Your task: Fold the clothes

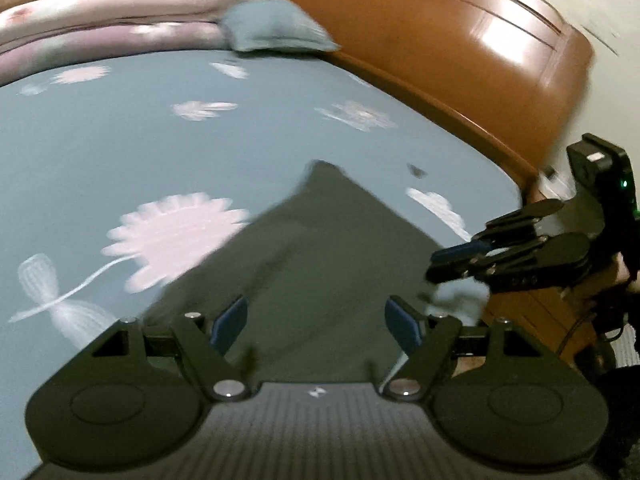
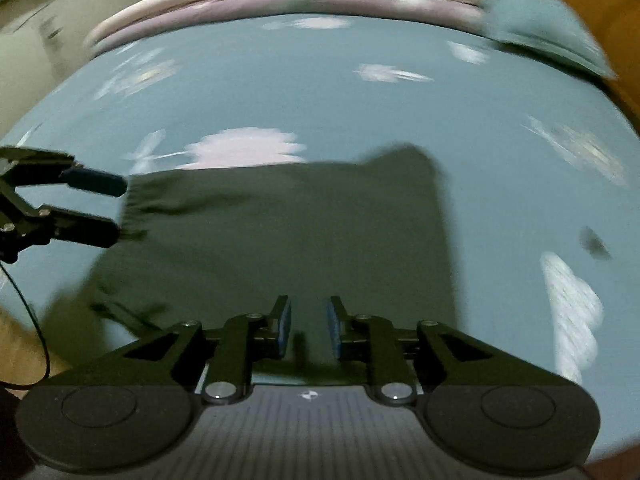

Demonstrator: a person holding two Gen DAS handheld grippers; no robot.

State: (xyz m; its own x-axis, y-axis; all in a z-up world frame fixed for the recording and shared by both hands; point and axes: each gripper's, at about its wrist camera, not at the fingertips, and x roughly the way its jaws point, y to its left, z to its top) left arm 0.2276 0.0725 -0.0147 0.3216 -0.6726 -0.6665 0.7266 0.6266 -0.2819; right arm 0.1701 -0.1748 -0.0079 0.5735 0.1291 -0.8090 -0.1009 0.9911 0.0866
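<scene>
Garment: a dark cloth [image 2: 288, 240] lies flat on the bed [image 2: 280, 92], in a roughly rectangular patch, just ahead of both hand-held grippers.
Left hand-held gripper [image 1: 316, 330]: jaws spread wide, nothing between them; it hovers over the cloth's near part, and the right wrist view puts it at the cloth's left edge.
Right hand-held gripper [image 2: 308, 330]: jaws a little apart, nothing visibly pinched; the cloth's near edge lies just under its tips.
Shape: edges fairly straight, one far corner slightly raised; layers cannot be counted through the blur.
Progress: fits either a garment spread out for folding or one already folded over; the pictures do not settle which.
Beyond: bedding [image 1: 120, 12] piled at the far side.
</scene>
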